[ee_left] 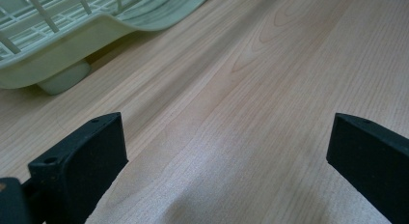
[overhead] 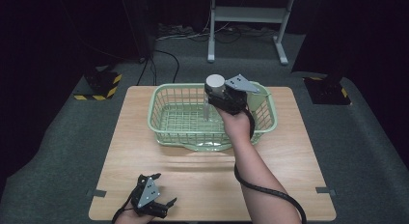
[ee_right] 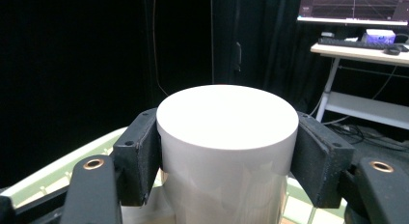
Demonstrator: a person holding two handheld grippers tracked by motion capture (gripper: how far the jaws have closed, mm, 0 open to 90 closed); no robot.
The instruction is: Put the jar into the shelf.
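Cylinder (ee_right: 226,151), white and matte, standing upright with long axis vertical and flat round top facing up; clamped on two opposite sides by the black jaws of the right gripper (ee_right: 226,159), closed snugly against its wall. Seen from the high view as the same cylinder (overhead: 215,84) held above the far middle part of a pale green basket (overhead: 164,122), at rim height or a little over; whether its base touches the basket floor cannot be told. Right gripper (overhead: 223,96) reached forward over the basket, hand (overhead: 236,122) wrapped round the handle, grey three-cornered plate on top, black cable trailing back along the forearm.

Left gripper (overhead: 156,204) low at the near left edge of the table (overhead: 299,151), jaws spread wide with nothing between them. In the left gripper view, left gripper (ee_left: 226,156) with bare light wood grain of the table (ee_left: 251,89) between the jaws, and a corner of the basket (ee_left: 72,45) on a rounded foot.

Wooden top pale, with two small tape marks at the near side edges. Grey carpet below, black curtains around, yellow-and-black striped bases at both sides, a white metal stand and loose cables beyond. Behind the cylinder in the right gripper view, a desk with a lit monitor (ee_right: 354,7), keyboard and a small box.

No readable writing or brand anywhere; the monitor's lines too small to read.
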